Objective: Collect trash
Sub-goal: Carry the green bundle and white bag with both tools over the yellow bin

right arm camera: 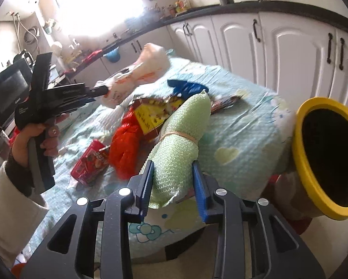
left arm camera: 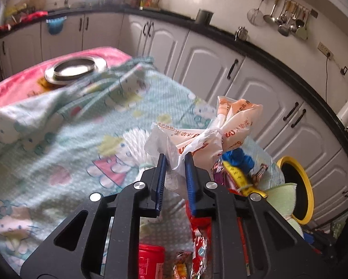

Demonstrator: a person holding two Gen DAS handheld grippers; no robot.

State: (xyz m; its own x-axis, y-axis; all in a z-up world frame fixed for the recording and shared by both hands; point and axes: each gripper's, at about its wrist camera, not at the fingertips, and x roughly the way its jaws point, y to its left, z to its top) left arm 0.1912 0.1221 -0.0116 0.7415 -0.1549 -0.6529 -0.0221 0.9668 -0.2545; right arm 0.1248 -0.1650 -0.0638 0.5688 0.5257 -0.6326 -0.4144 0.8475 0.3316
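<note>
My left gripper [left arm camera: 175, 159] is shut on a knotted white and orange plastic bag [left arm camera: 211, 131] and holds it above the table. The bag also shows in the right wrist view [right arm camera: 136, 79], with the left gripper [right arm camera: 105, 90] behind it. My right gripper [right arm camera: 172, 166] is shut on a rolled green mesh cloth [right arm camera: 183, 134] bound with a rubber band, lifted over the table's edge. A yellow-rimmed bin [right arm camera: 325, 155] stands at the right, tilted toward me; it also shows in the left wrist view [left arm camera: 297, 190].
On the Hello Kitty tablecloth [right arm camera: 243, 125] lie a red plastic bag [right arm camera: 125, 144], a red box [right arm camera: 90, 165], a yellow packet [right arm camera: 150, 116], a blue scrap [right arm camera: 185, 87] and foil wrappers. A steel plate [left arm camera: 75, 68] sits far back. White cabinets [left arm camera: 211, 69] line the wall.
</note>
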